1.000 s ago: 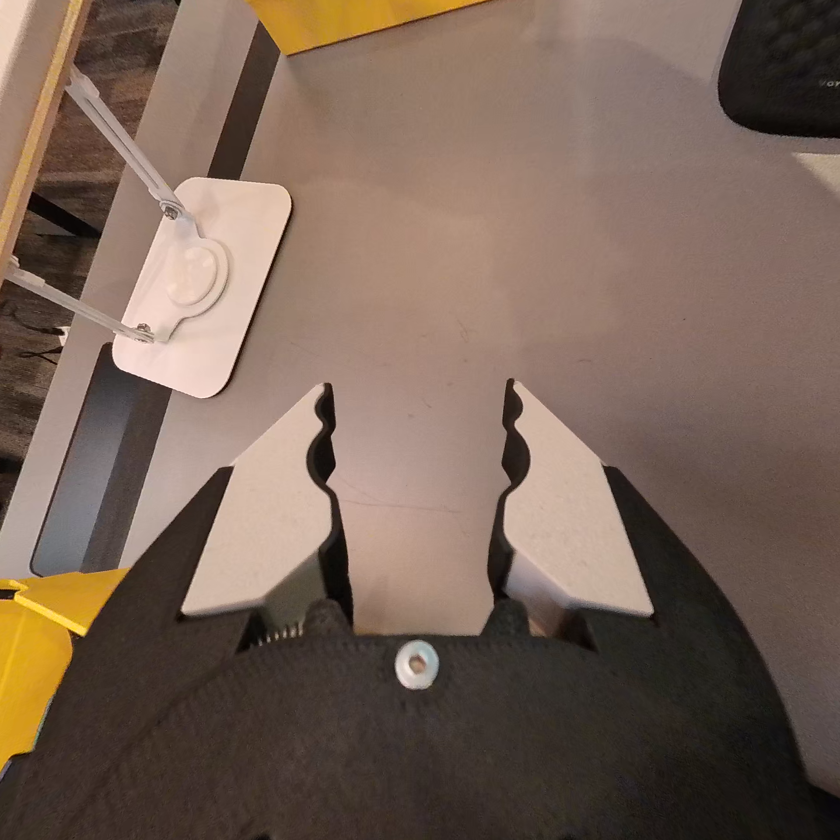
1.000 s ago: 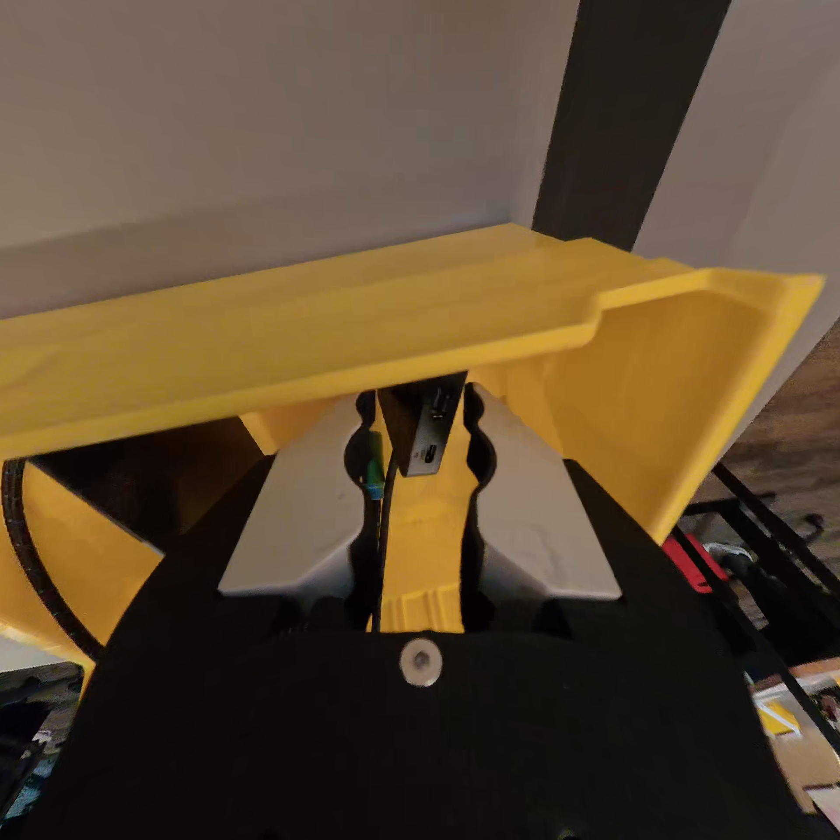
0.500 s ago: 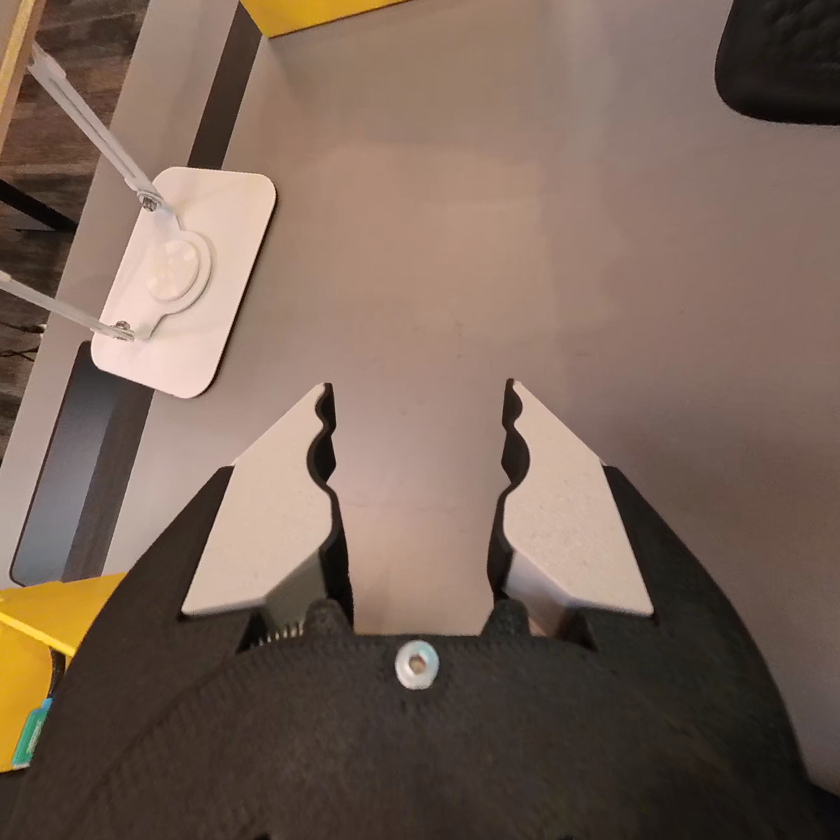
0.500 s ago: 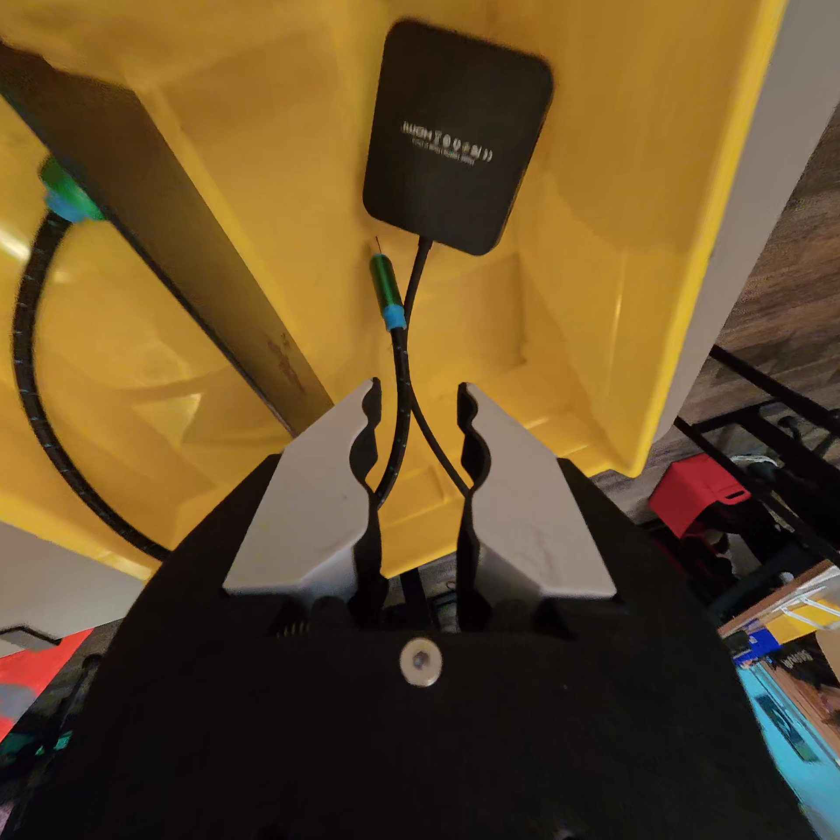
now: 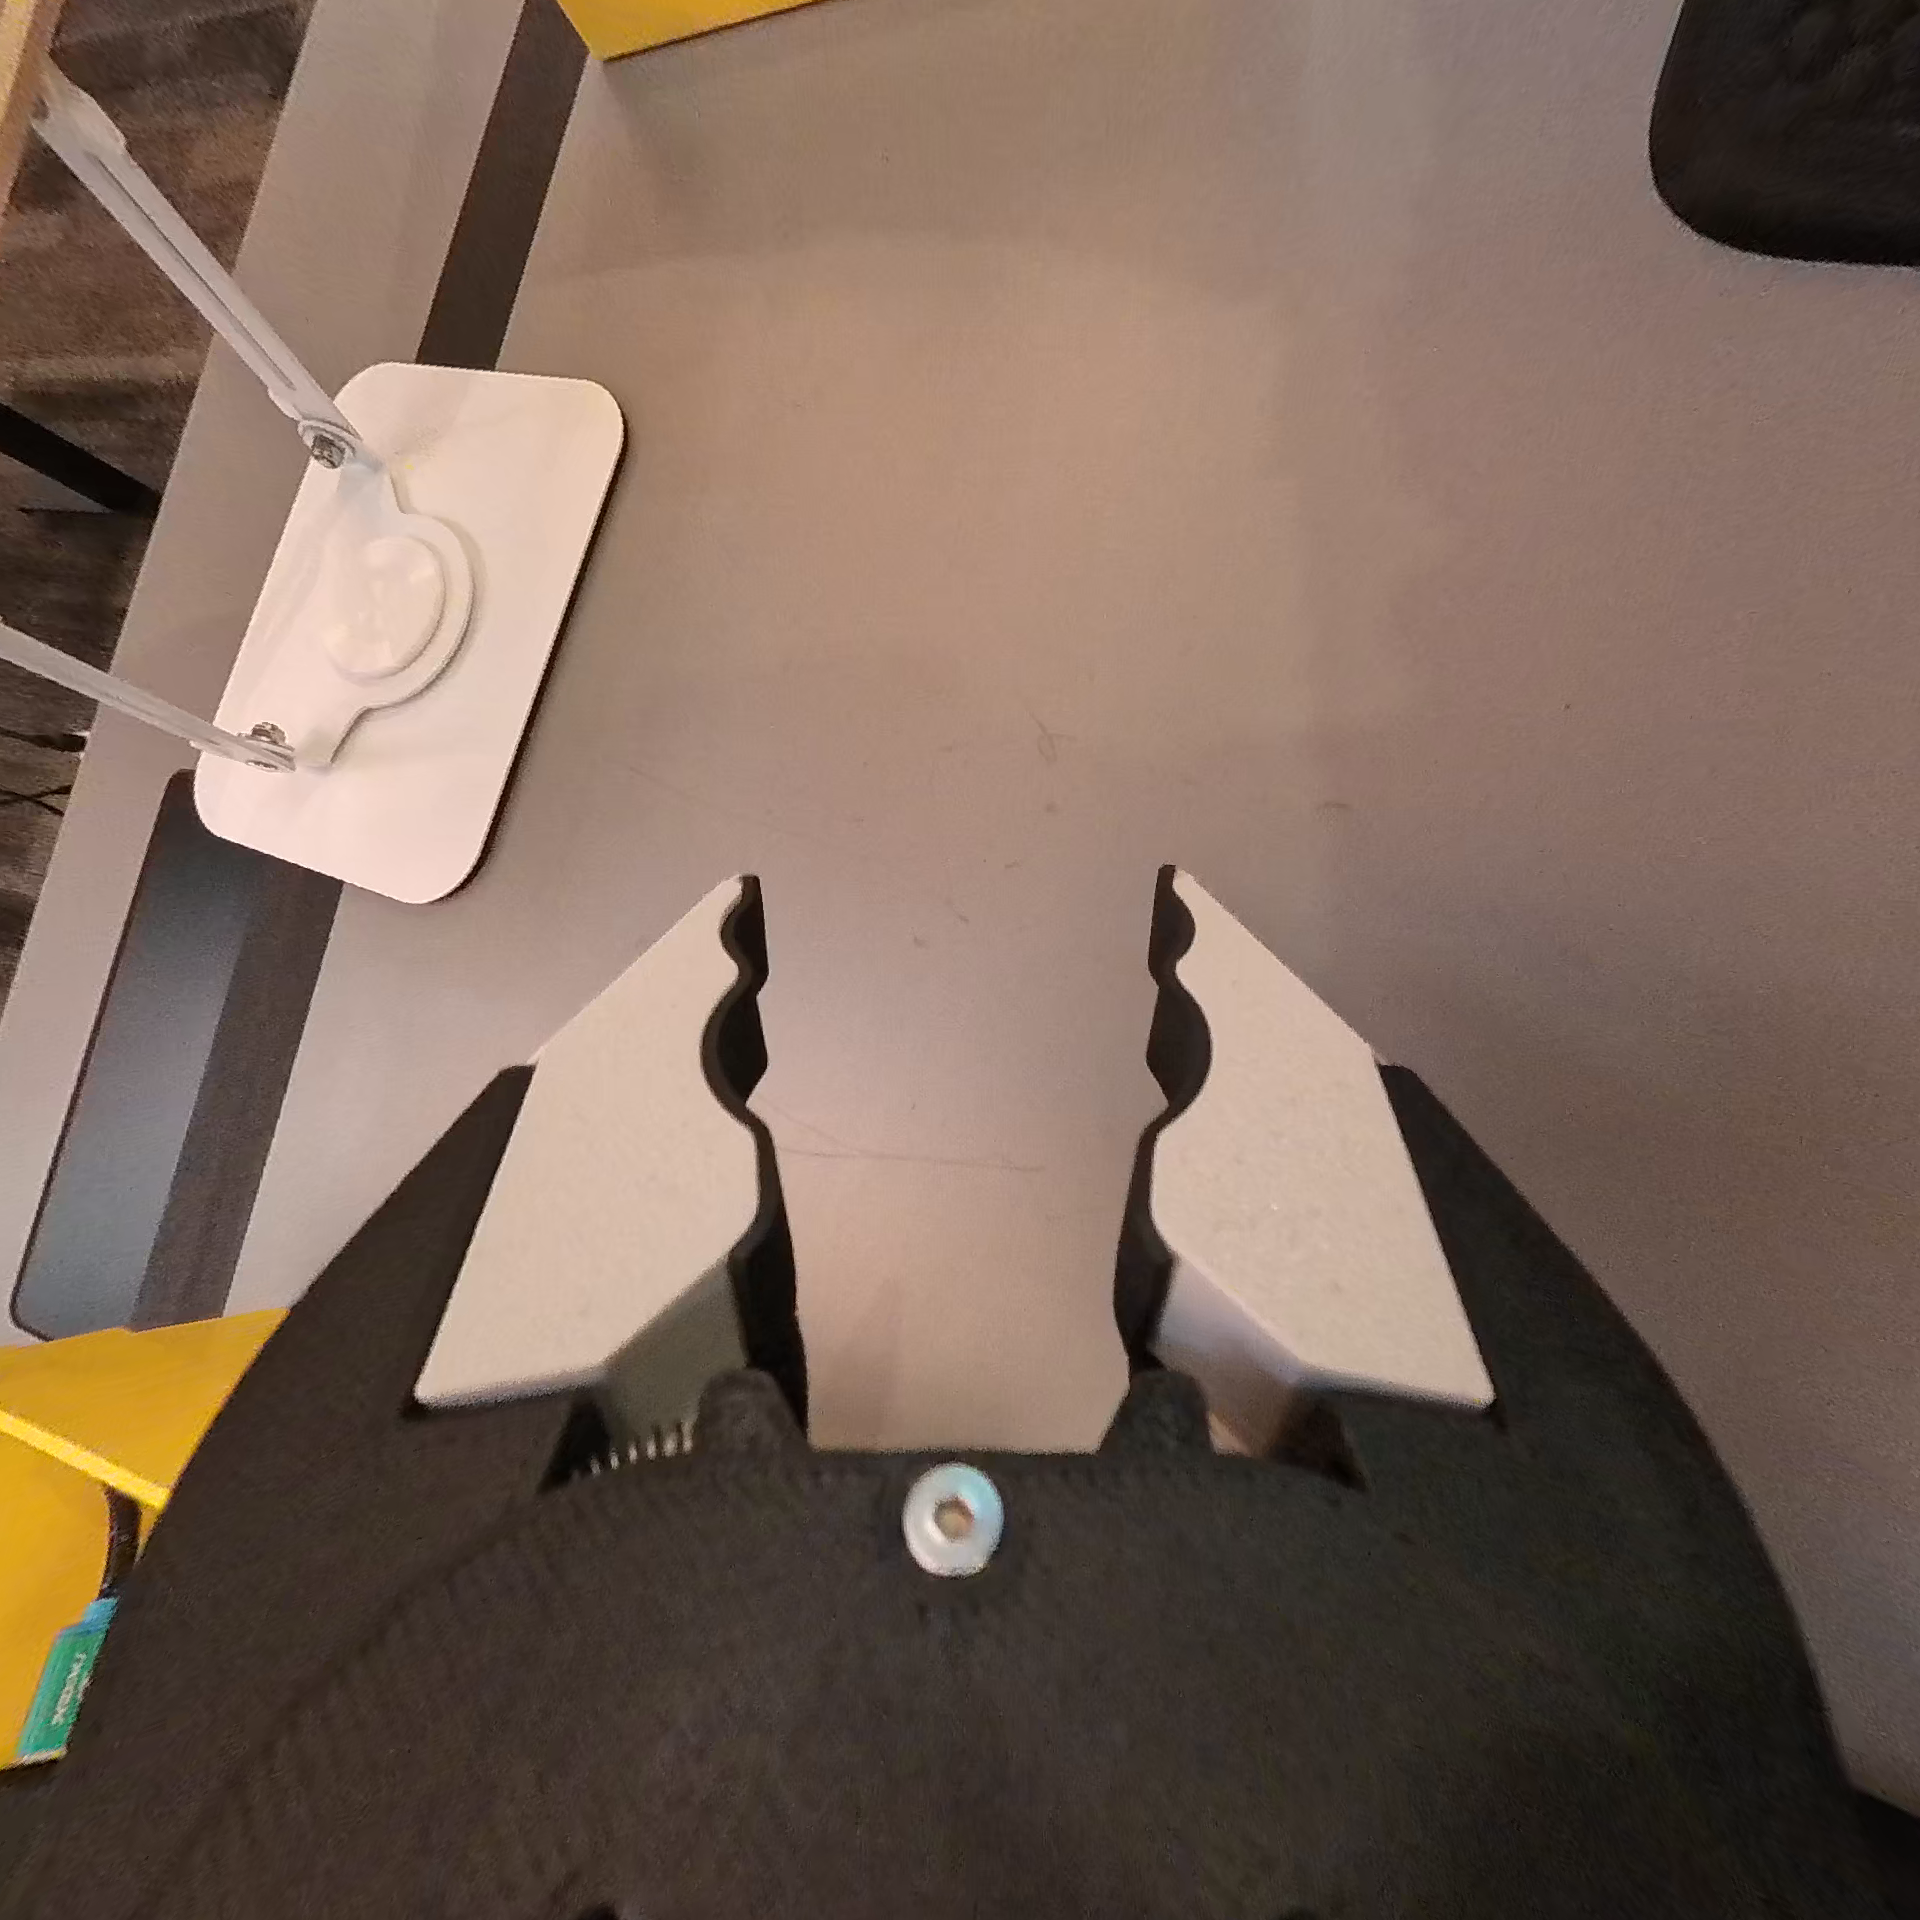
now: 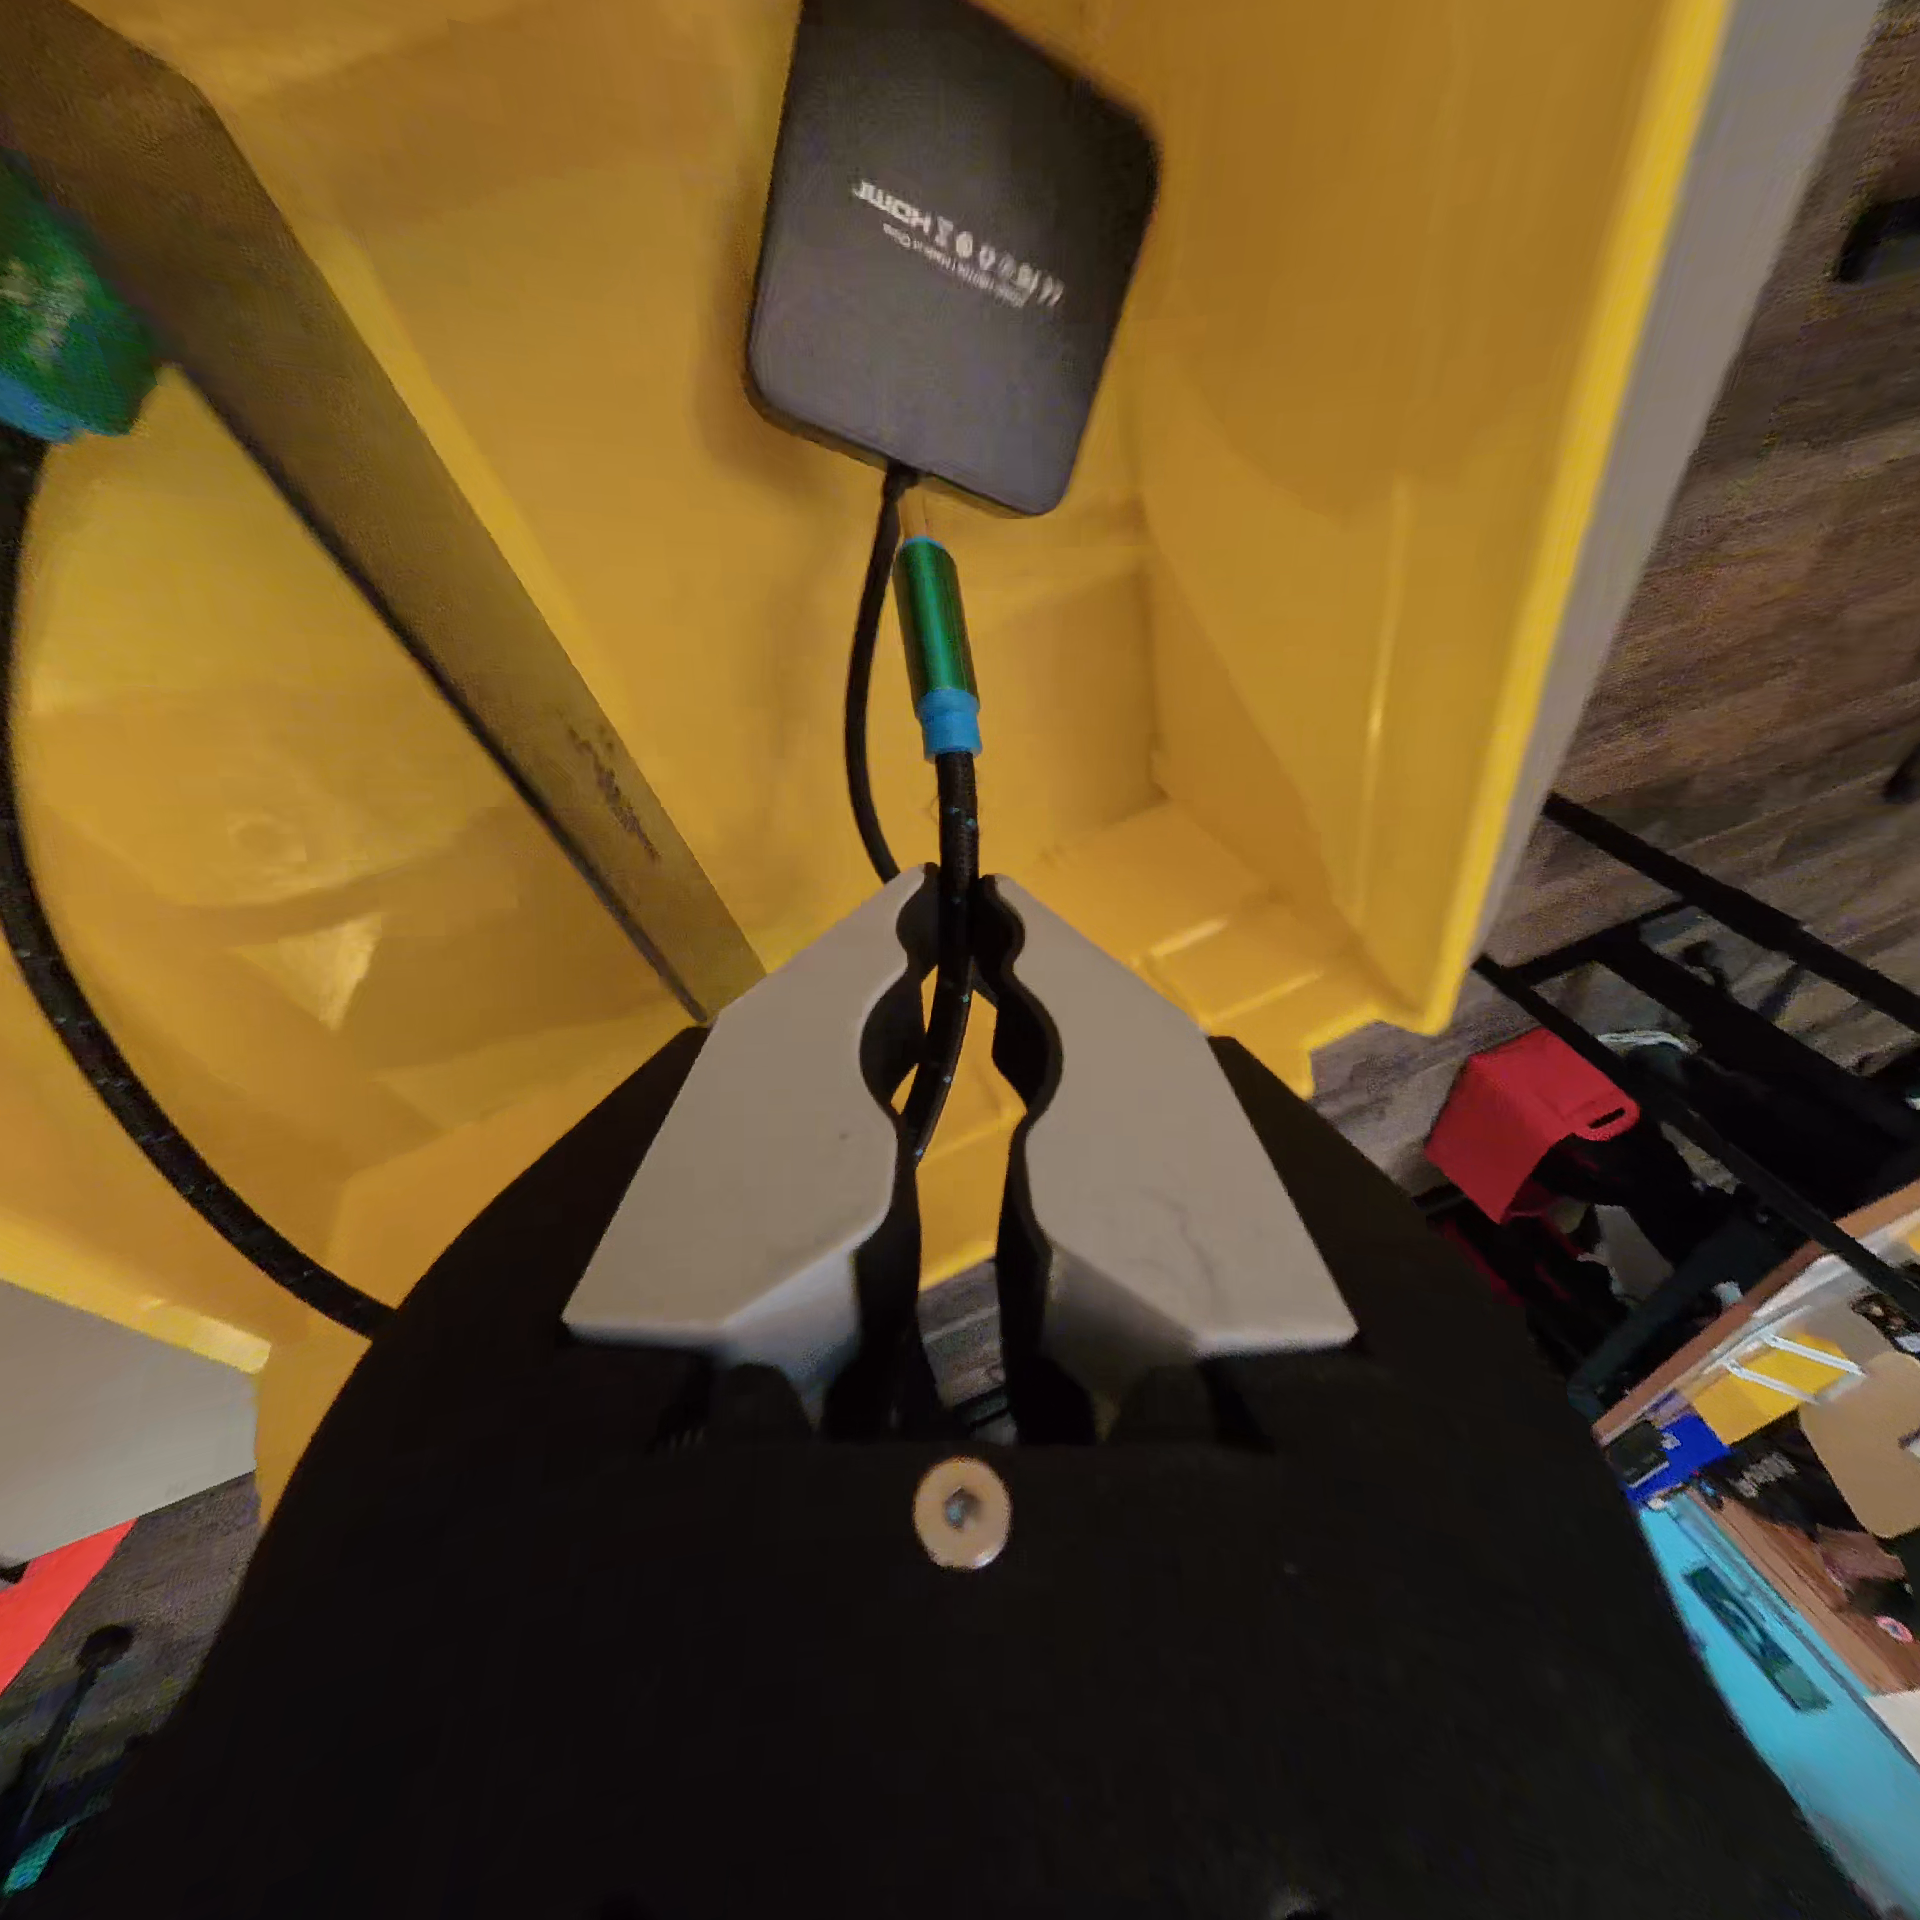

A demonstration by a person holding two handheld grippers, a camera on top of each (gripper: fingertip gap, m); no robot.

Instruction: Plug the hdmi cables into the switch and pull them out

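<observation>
Your right tongs are clenched on the braided hdmi cable behind its green plug at the switch in the yellow bin (seating looks partial, blurry), left tongs released over the bench: tugging cable may drag the switch.

Black flat rounded-rect HDMI switch lies in a yellow bin straight ahead of the right hand-held gripper, thin black lead off its near edge; braided black HDMI cable w/ green-blue plug pinched at the tips, plug just short of the switch.
</observation>
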